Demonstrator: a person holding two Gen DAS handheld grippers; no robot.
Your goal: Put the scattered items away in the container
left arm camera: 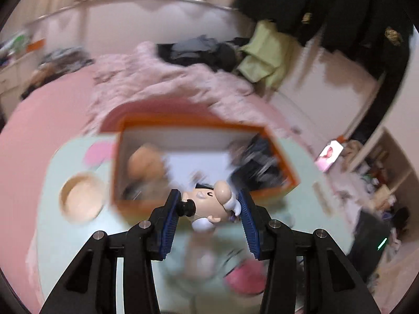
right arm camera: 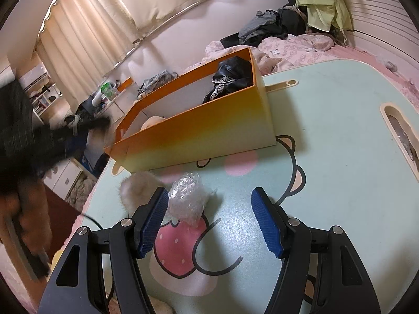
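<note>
My left gripper is shut on a small cartoon figurine with a big nose, held sideways between the blue pads just in front of the orange box. The view is blurred by motion. The box stands on the pale green table and holds dark lacy fabric and a beige round thing. My right gripper hangs open low over the table. A crumpled clear plastic wrap lies by its left finger, with a beige fur puff just left of that.
A beige round dish sits on the table left of the box. The table has a cartoon print and a slot at its right edge. A dark sleeve is blurred at left. Pink bedding and clothes lie behind.
</note>
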